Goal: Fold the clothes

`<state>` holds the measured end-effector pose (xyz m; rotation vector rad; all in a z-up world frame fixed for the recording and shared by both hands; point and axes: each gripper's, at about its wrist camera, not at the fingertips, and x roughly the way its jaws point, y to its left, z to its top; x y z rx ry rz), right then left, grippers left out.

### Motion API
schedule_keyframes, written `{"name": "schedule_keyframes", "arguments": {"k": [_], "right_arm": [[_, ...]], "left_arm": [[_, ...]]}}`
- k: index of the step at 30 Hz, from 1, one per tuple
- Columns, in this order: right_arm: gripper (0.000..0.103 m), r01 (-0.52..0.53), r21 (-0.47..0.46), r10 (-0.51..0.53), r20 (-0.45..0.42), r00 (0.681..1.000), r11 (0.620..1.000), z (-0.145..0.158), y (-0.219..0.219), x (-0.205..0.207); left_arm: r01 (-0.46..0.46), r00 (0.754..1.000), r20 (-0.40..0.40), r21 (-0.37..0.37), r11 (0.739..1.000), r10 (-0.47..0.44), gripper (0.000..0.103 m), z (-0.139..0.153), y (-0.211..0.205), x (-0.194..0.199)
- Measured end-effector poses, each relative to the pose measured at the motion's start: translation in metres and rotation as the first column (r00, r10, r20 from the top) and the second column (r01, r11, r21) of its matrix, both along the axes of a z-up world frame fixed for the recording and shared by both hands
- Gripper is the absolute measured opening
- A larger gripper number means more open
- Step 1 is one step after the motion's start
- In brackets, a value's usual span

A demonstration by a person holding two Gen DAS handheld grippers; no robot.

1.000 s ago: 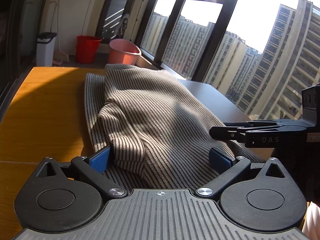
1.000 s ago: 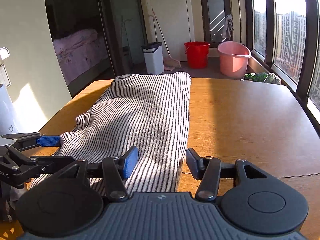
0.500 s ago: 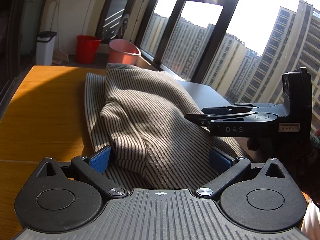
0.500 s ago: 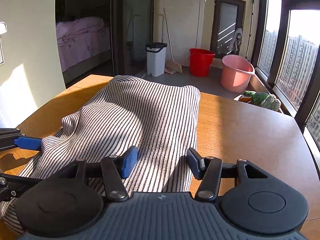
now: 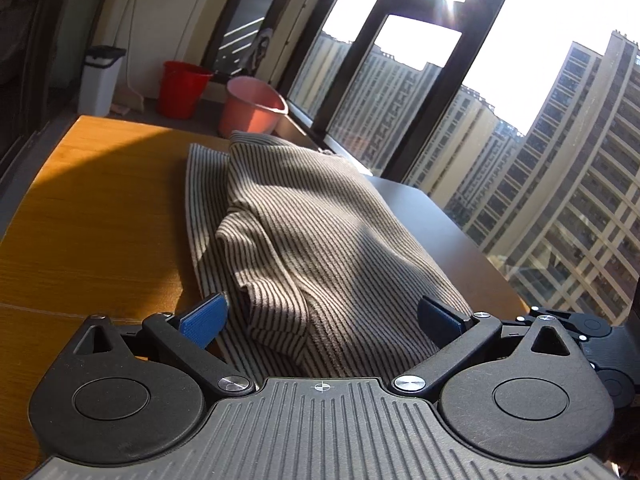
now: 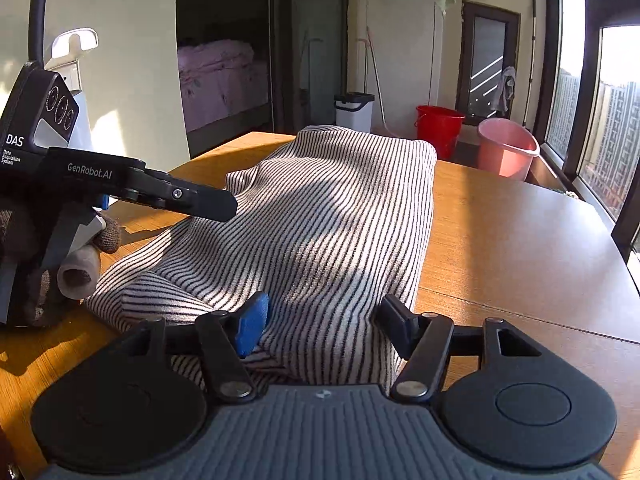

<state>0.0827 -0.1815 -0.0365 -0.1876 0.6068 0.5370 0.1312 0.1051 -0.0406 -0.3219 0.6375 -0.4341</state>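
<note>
L tool [image 5: 320,316]: jaws standing wide, blue pads either side of the folded striped garment [image 5: 320,240], not pressing it; cloth lying btwn the fingers.
Garment: lying on the wooden bench [image 5: 92,208], stretching away from both tools toward the far edge; a lower layer sticking out to the L of the folded top part in L wrist view.
R tool [image 6: 322,322]: jaws opening, about mid width; near end of garment bunching btwn the pads, can't tell if pads are touching it.
L of R tool: the other tool's body, gloved hand [image 6: 108,234] gripping its handle.
Beyond the tools: red bucket [image 6: 438,126], pink bucket [image 6: 506,146], white bin [image 6: 354,112] on the floor past the bench.
</note>
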Motion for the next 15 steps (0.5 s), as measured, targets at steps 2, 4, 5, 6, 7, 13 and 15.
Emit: {"name": "schedule_keyframes", "arguments": {"k": [2, 4, 5, 6, 7, 13, 15], "right_arm": [[0.064, -0.046, -0.035, 0.047, 0.030, 0.998, 0.998, 0.014, 0.001, -0.008], [0.080, -0.144, -0.080, 0.150, 0.065, 0.987, 0.986, 0.025, 0.006, -0.021], [0.081, -0.189, -0.110, 0.198, 0.070, 0.978, 0.976, 0.025, 0.013, -0.026], [0.081, -0.233, -0.142, 0.245, 0.072, 0.967, 0.962, 0.023, 0.021, -0.032], [0.081, -0.275, -0.174, 0.291, 0.072, 0.954, 0.945, 0.022, 0.029, -0.037], [0.075, -0.377, -0.390, 0.460, 0.144, 0.876, 0.840, -0.009, 0.072, -0.057], [0.058, -0.370, -0.261, 0.391, 0.031, 0.920, 0.892, -0.001, 0.070, -0.035]], "left_arm": [[-0.019, 1.000, 0.023, 0.018, 1.000, 0.019, 0.103, 0.011, 0.012, -0.007], [-0.034, 0.998, 0.062, 0.068, 0.997, 0.029, 0.103, 0.025, 0.023, -0.018], [-0.036, 0.997, 0.075, 0.091, 0.995, 0.029, 0.103, 0.030, 0.026, -0.022], [-0.037, 0.996, 0.087, 0.117, 0.992, 0.027, 0.103, 0.035, 0.029, -0.026], [-0.035, 0.995, 0.099, 0.149, 0.988, 0.021, 0.103, 0.039, 0.030, -0.031], [0.060, 0.983, 0.143, 0.333, 0.941, -0.113, 0.103, 0.055, 0.027, -0.061], [0.113, 0.972, 0.149, 0.386, 0.916, -0.182, 0.103, 0.057, 0.023, -0.072]]}}
